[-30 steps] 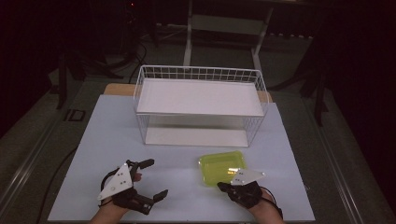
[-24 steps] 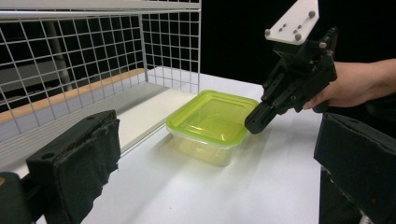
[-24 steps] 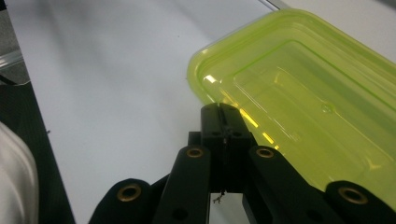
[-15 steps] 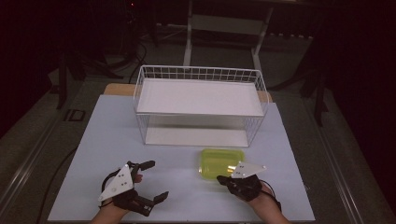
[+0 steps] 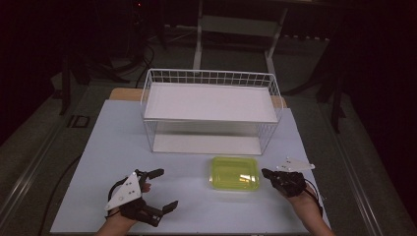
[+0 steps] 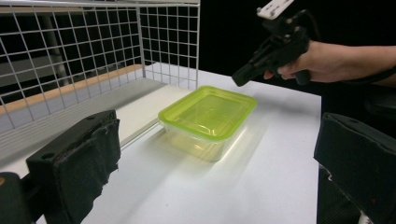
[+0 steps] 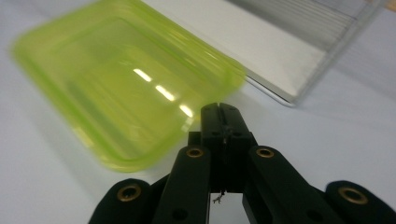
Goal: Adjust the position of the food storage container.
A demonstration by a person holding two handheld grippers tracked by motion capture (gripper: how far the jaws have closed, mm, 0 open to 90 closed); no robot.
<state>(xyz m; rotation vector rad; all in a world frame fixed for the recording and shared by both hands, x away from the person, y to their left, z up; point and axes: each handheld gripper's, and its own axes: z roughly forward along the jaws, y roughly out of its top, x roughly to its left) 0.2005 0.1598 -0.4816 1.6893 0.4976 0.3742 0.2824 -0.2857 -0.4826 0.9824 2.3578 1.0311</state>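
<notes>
dark floor and the legs of metal stands ring a pale table (image 5: 98,147) that takes up the middle of the high view. on its far half sits a white wire basket (image 5: 209,78), the largest thing on the surface, with a flat white shelf (image 5: 211,101) across it and an open front that faces the person.

just in front of the basket, near but apart from its lower edge, lies a yellow-green lidded container (image 5: 235,173), flat on the table, its lid on. in the left gripper view the same container (image 6: 208,116) rests beside the basket's mesh wall (image 6: 93,51), with bare table around it.

the left gripper (image 5: 157,189) sits at the near left of the table, well apart from the container, its jaws spread wide with nothing between them. the right gripper (image 5: 265,173) is just beside the container's right end, its tip pointing at it; its jaws are pressed together on nothing, as the right gripper view shows, where the blurred container (image 7: 121,88) lies just past the tips. nothing stands between either gripper and the container.
</notes>
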